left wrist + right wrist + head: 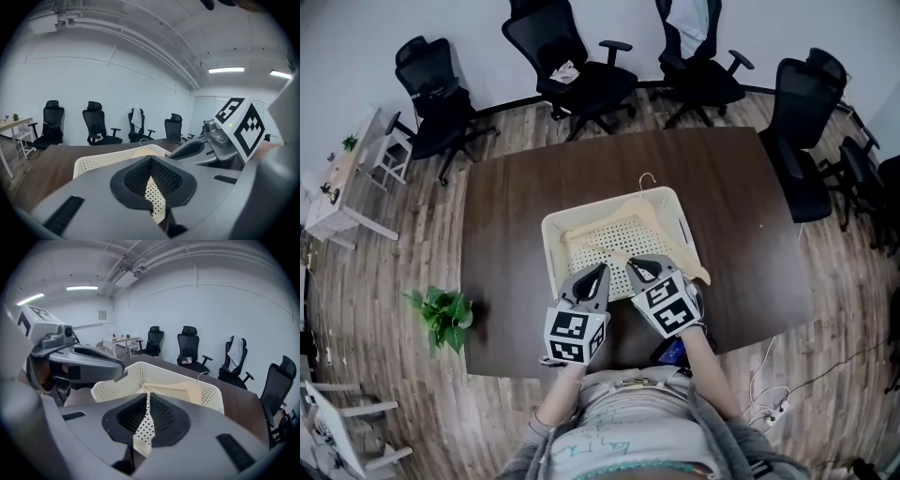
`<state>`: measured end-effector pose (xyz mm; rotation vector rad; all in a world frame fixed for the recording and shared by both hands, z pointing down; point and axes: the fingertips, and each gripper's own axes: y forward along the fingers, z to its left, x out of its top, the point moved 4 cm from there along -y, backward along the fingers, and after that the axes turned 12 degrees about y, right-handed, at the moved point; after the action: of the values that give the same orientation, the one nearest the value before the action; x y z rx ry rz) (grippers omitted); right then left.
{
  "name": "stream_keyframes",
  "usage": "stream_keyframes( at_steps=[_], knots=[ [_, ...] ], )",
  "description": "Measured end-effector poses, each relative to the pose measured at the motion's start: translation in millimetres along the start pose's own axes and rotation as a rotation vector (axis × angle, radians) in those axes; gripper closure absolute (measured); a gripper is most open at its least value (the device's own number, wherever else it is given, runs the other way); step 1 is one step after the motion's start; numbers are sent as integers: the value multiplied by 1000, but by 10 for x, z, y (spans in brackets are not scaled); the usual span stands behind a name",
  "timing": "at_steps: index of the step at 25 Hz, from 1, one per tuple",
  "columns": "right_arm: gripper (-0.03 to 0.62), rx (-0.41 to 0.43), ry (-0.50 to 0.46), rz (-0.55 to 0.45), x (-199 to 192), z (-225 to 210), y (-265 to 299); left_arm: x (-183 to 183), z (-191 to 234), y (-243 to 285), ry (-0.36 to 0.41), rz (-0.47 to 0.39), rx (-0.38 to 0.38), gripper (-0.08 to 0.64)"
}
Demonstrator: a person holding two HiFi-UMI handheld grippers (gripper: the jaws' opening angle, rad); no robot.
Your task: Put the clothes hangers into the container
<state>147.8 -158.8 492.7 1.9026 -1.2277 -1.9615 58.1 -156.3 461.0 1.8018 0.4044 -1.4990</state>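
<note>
— Hangers (623, 206) first: where are they in the head view?
— Lying in the cream basket (549, 253), which sits mid-table (516, 234). One lies along the far wall with its wire hook over the rim. Another crosses the basket, its end out over the right rim.
— And the grippers there?
— Side by side at the near rim, left gripper (600, 272) and right gripper (637, 265), tips pointing in over the basket. From above I can't say whether they touch the rim. A plant (442, 317) stands on the floor left of the table, and chairs (581, 75) line the far side.
— Left gripper view?
— The left gripper (150, 176) has its jaws pressed together with nothing between them. Only a thin slit shows, and through it the basket's perforated plastic. Beyond lies the basket (93, 161), with a hanger (139, 152) at its far rim. The right gripper (183, 152) sits close on the right, over the basket's edge.
— Right gripper view?
— Same story: the right gripper (147, 416) is closed and empty, with perforated plastic seen through the slit. A hanger (180, 391) leans across the far part of the basket (117, 387), its hook up past the rim. The left gripper (110, 367) is on the left, just beside the near wall.
</note>
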Motion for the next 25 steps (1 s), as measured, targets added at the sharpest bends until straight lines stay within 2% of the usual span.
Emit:
stream_keyframes(
  at_steps=[11, 19, 25],
  knots=[
    [561, 7, -30, -105, 303, 127, -192, 354, 19, -121, 12, -91, 20, 549],
    [561, 32, 4, -262, 572, 166, -449, 625, -22, -171, 22, -149, 22, 549],
    [561, 22, -20, -318, 683, 225, -562, 735, -41, -230, 25, -182, 37, 549]
  ],
)
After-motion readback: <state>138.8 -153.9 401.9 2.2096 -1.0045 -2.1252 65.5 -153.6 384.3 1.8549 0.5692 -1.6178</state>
